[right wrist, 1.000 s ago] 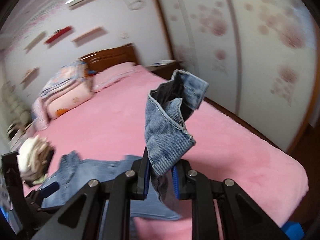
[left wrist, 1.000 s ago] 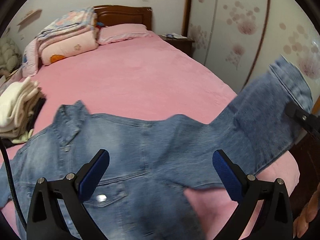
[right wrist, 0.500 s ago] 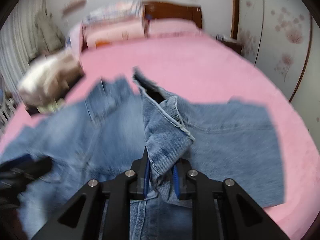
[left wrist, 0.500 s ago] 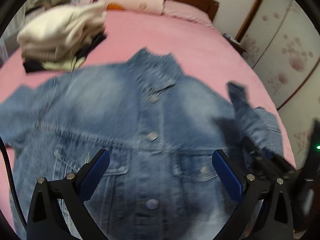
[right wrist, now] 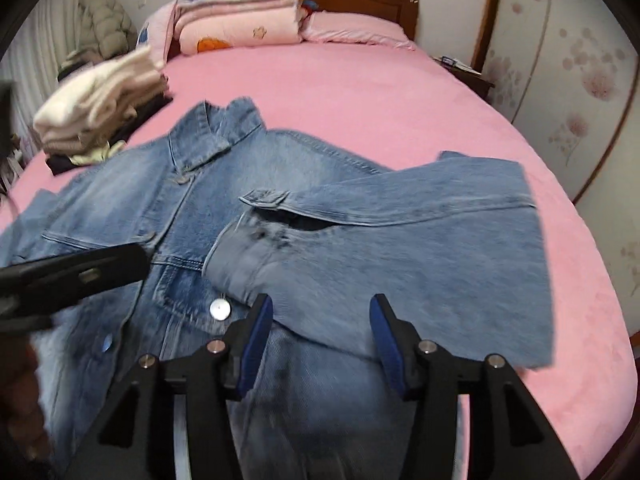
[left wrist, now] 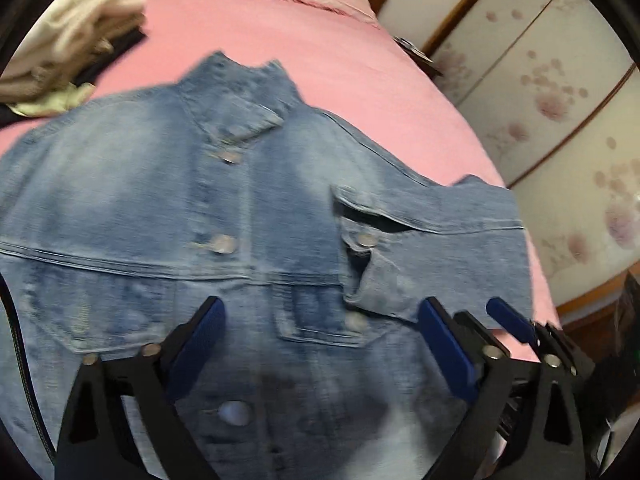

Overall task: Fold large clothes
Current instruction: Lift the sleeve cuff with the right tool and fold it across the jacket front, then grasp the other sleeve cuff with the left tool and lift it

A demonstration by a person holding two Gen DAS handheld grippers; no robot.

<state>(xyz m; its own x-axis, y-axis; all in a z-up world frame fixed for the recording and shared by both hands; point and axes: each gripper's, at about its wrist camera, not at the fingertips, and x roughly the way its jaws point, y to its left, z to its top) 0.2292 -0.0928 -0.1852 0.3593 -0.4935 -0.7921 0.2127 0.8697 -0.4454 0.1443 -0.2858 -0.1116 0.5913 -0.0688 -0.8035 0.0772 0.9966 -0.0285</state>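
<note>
Opening, the right claw [right wrist: 318,338] frees the folded sleeve [right wrist: 360,248] across the denim jacket [left wrist: 168,200]; left claw [left wrist: 320,344] wide, narrowing, over it, empty.

A pink bed [right wrist: 360,92] carried everything. Near its left edge sat a stack of folded clothes [right wrist: 100,96], cream pieces on top of darker ones. At the head of the bed, folded quilts [right wrist: 240,12] in pink and floral print were piled against a dark wooden headboard [right wrist: 360,0], with a pink pillow [right wrist: 352,32] just beside them on the right. Past the bed's far right corner stood a nightstand [right wrist: 464,72]. A puffy pale coat [right wrist: 104,20] hung beyond the left edge, and flower-patterned wardrobe doors [right wrist: 580,80] lined the right side.
</note>
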